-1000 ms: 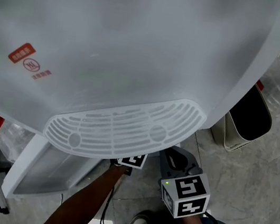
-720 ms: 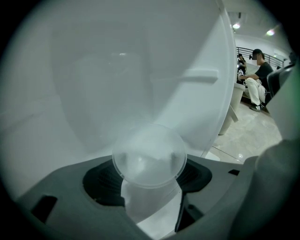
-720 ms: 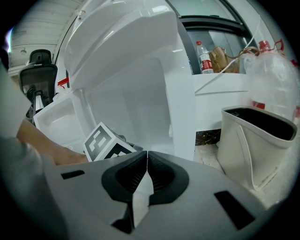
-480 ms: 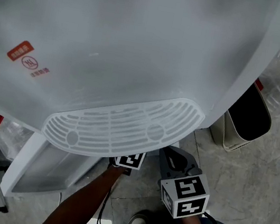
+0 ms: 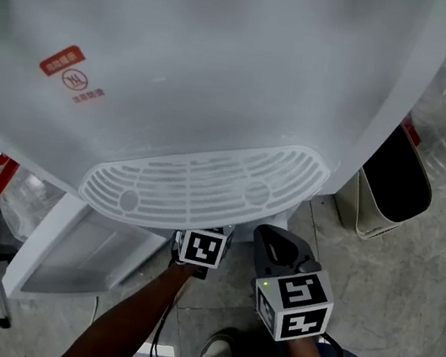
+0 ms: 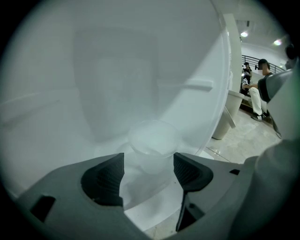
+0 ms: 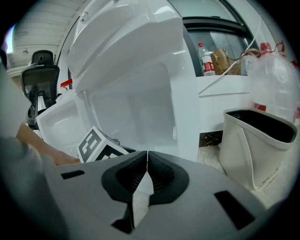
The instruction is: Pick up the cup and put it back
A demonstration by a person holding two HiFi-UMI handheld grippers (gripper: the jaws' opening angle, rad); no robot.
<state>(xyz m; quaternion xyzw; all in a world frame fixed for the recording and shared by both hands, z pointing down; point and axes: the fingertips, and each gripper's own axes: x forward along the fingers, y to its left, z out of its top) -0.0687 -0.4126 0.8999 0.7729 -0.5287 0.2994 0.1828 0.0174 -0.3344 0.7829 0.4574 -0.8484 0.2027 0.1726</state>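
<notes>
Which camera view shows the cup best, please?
The left gripper view: the cup stands upright inside the dispenser, between the jaws of the left claw, which have just been opening and don't press it. The head view hides it beneath the dispenser; the right gripper view misses it.

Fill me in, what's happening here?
A person works two handheld grippers at a white dispenser. The left gripper has just been opening its jaws; they stand apart around a clear cup set in the dispenser's recess, pads off it. The right gripper is shut and empty.
</notes>
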